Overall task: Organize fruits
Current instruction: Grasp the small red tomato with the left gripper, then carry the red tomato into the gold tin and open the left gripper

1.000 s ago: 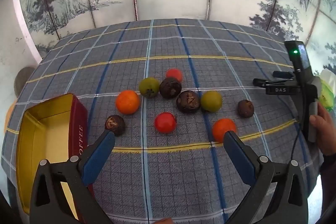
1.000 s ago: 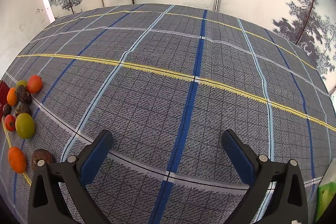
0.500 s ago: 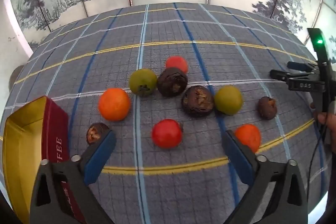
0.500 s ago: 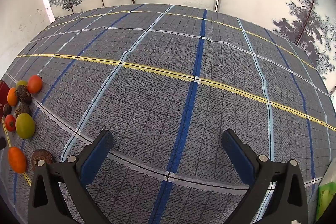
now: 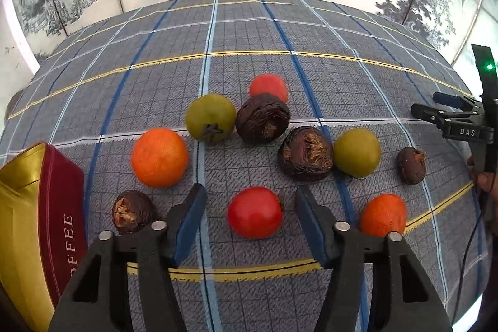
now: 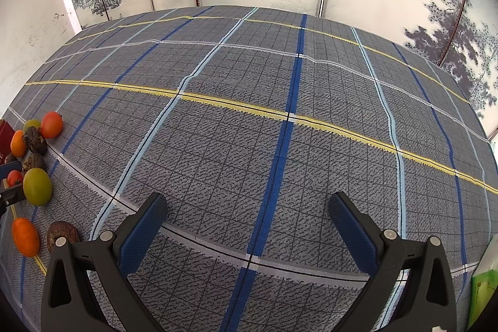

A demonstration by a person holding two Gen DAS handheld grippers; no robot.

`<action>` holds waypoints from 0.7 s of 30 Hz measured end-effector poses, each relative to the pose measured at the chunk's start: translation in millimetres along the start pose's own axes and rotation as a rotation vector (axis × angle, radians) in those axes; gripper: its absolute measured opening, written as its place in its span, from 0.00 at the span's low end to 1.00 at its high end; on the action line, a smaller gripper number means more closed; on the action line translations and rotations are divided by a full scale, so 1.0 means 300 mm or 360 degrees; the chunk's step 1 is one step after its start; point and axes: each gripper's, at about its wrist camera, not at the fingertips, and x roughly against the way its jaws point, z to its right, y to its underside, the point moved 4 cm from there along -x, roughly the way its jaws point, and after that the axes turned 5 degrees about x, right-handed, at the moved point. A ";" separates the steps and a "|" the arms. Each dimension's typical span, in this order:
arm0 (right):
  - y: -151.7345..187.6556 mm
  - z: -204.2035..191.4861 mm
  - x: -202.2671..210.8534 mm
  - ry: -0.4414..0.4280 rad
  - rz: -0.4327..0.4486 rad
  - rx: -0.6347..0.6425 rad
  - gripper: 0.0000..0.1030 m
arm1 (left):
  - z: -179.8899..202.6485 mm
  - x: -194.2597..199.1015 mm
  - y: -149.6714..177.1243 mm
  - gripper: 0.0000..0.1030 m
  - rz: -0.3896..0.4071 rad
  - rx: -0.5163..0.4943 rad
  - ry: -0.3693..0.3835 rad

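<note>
Several fruits lie on the plaid tablecloth (image 5: 249, 30). My left gripper (image 5: 250, 201) is open, its jaws on either side of a red tomato (image 5: 254, 212) without touching it. Around it lie an orange (image 5: 159, 157), a small dark fruit (image 5: 132, 211), two green fruits (image 5: 211, 116) (image 5: 356, 152), two dark wrinkled fruits (image 5: 262, 118) (image 5: 305, 153), another red fruit (image 5: 268, 85), a small orange (image 5: 383, 214) and a small dark fruit (image 5: 411, 165). My right gripper (image 6: 247, 204) is open and empty over bare cloth; the fruits (image 6: 37, 185) sit at its far left.
A red and gold "COFFEE" tin (image 5: 34, 207), open, stands at the left of the fruits. The right gripper's body (image 5: 467, 126) and the hand holding it show at the right edge of the left wrist view. A green packet (image 6: 484, 294) lies at the table's right edge.
My left gripper has moved forward and down to the red tomato and its jaws have narrowed around it. The right gripper has not moved.
</note>
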 end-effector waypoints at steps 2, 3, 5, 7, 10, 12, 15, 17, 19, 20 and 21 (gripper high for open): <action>0.000 0.001 0.000 0.0001 0.0000 0.0000 1.00 | 0.002 0.009 0.008 0.32 -0.0008 -0.0007 -0.0001; -0.001 0.002 -0.001 0.0001 -0.0001 -0.0003 1.00 | -0.001 0.015 0.015 0.32 -0.0015 0.0012 0.0013; -0.002 0.005 -0.001 0.0005 -0.0001 -0.0008 1.00 | 0.010 0.035 0.014 0.32 -0.0017 0.0054 0.0020; -0.001 0.005 -0.003 0.0008 -0.0002 -0.0011 1.00 | 0.011 0.065 0.035 0.32 -0.0001 0.0076 0.0025; -0.007 0.011 -0.015 0.0011 -0.0002 -0.0012 1.00 | 0.022 0.124 0.063 0.32 0.0029 0.0082 0.0020; -0.012 0.008 -0.016 0.0015 -0.0002 -0.0013 1.00 | 0.032 0.161 0.075 0.32 0.0055 0.0067 0.0001; -0.009 0.010 -0.011 0.0014 -0.0001 -0.0014 1.00 | 0.038 0.218 0.092 0.32 0.0086 0.0041 -0.0023; -0.008 0.007 -0.011 0.0002 -0.0009 -0.0024 1.00 | 0.035 0.257 0.101 0.32 0.0113 0.0030 -0.0032; -0.007 0.008 -0.010 0.0000 -0.0010 -0.0026 1.00 | 0.027 0.283 0.105 0.32 0.0133 0.0027 -0.0038; -0.008 0.009 -0.011 -0.0003 -0.0010 -0.0028 1.00 | 0.022 0.297 0.108 0.32 0.0143 0.0027 -0.0047; -0.007 0.008 -0.010 -0.0001 -0.0010 -0.0027 1.00 | 0.017 0.308 0.108 0.32 0.0150 0.0028 -0.0054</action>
